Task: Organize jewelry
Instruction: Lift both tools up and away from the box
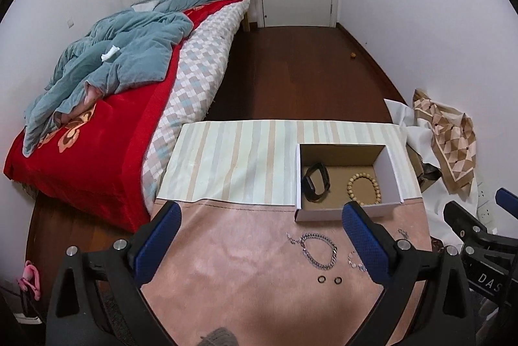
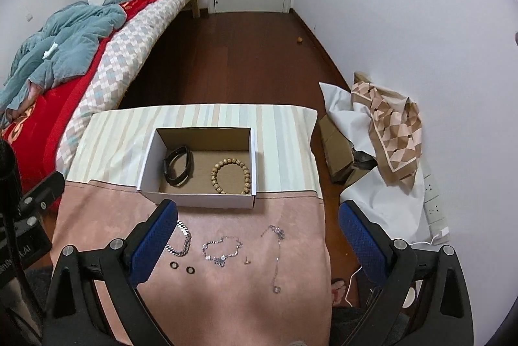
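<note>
An open cardboard box [image 1: 393, 176] [image 2: 147, 164] stands on the table and holds a black wristband [image 1: 315, 182] [image 2: 177, 166] and a wooden bead bracelet [image 1: 363, 188] [image 2: 230, 176]. In front of it on the pink cloth lie a thick silver chain [image 1: 319, 250] [image 2: 181, 240], two small black rings [image 1: 329, 279] [image 2: 182, 267], a silver charm bracelet [image 2: 221, 248], a small stud earring [image 2: 247, 261] and a thin necklace [image 2: 276, 252]. My left gripper [image 1: 259, 216] is open and empty above the cloth. My right gripper [image 2: 257, 213] is open and empty above the jewelry.
The table has a pink cloth [image 2: 226, 297] in front and a striped cloth [image 1: 226, 158] behind. A bed with red and blue covers [image 1: 97, 93] is to the left. A patterned scarf [image 2: 391, 132], white bags and cardboard lie on the floor at the right.
</note>
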### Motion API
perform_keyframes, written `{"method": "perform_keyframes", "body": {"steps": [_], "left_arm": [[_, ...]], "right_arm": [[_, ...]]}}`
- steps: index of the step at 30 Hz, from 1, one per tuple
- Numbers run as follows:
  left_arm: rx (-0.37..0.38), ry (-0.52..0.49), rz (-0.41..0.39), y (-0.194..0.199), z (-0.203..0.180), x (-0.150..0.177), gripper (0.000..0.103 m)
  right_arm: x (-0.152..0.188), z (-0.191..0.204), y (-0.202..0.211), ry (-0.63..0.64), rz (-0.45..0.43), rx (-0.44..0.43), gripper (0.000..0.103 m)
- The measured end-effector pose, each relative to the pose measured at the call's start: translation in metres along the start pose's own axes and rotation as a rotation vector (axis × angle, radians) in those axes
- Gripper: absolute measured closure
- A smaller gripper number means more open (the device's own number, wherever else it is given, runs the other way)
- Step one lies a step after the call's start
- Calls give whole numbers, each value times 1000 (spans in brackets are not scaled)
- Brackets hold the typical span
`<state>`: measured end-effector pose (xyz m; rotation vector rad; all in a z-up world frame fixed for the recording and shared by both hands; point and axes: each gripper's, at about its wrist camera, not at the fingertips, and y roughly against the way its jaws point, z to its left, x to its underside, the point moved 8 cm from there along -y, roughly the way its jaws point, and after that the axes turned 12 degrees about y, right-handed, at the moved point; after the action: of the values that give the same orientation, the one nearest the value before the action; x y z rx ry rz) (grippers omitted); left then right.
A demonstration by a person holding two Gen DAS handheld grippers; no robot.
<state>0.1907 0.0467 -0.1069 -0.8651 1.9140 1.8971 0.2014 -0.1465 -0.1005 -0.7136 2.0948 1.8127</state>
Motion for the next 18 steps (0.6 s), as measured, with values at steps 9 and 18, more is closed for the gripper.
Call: {"method": "perform_keyframes", "body": {"steps": [9, 18], "left_arm": [[21, -2, -45, 35, 7, 8, 2], [-54, 46, 30, -8, 35, 36, 2]], "right_arm": [[11, 4, 42, -19, -58, -10, 2], [49, 4, -7, -111, 36, -94, 2]]}}
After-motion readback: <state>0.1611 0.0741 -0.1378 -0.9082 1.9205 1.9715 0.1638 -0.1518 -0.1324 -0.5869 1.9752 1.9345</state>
